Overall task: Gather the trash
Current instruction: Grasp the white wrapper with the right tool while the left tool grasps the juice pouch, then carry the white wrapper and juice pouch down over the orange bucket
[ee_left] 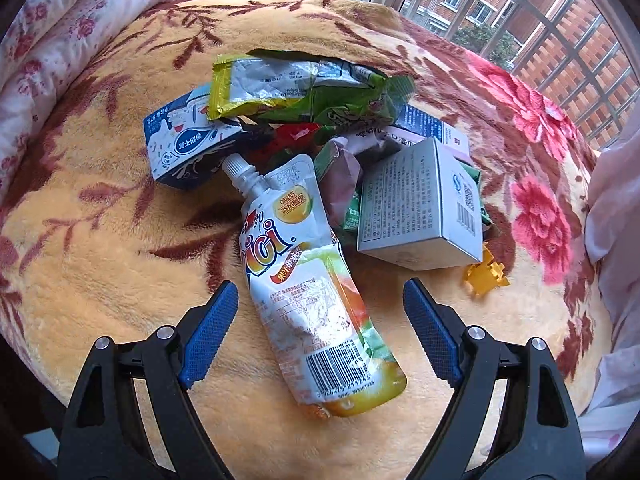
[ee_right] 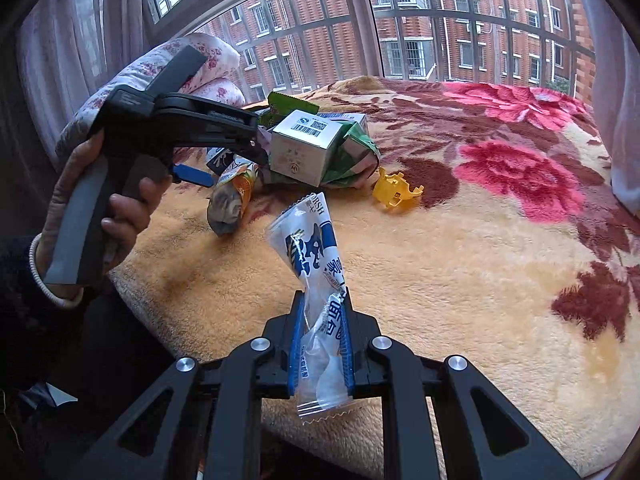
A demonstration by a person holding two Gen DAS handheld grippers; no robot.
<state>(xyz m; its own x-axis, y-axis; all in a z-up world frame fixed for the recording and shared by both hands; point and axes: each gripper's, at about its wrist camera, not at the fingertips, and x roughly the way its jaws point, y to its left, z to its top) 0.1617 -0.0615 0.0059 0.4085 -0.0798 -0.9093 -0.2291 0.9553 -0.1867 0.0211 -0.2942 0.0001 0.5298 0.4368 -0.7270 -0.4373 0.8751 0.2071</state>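
Observation:
A pile of trash lies on a flowered blanket (ee_left: 100, 264). My left gripper (ee_left: 320, 296) is open, its blue pads on either side of a white and orange drink pouch (ee_left: 312, 280) that lies flat with its spout pointing away. Behind it are a grey box (ee_left: 416, 204), a blue and white carton (ee_left: 184, 148) and green and silver wrappers (ee_left: 296, 88). My right gripper (ee_right: 322, 344) is shut on a clear and white bread wrapper (ee_right: 316, 256) and holds it above the blanket. The left gripper (ee_right: 192, 174) also shows in the right wrist view, over the pouch (ee_right: 230, 200).
A yellow plastic piece (ee_left: 486, 274) lies to the right of the grey box; it also shows in the right wrist view (ee_right: 394, 188). A rolled floral quilt (ee_left: 60, 40) lies along the left. Barred windows (ee_right: 400, 20) stand behind. A pale curtain (ee_left: 616, 208) hangs at the right.

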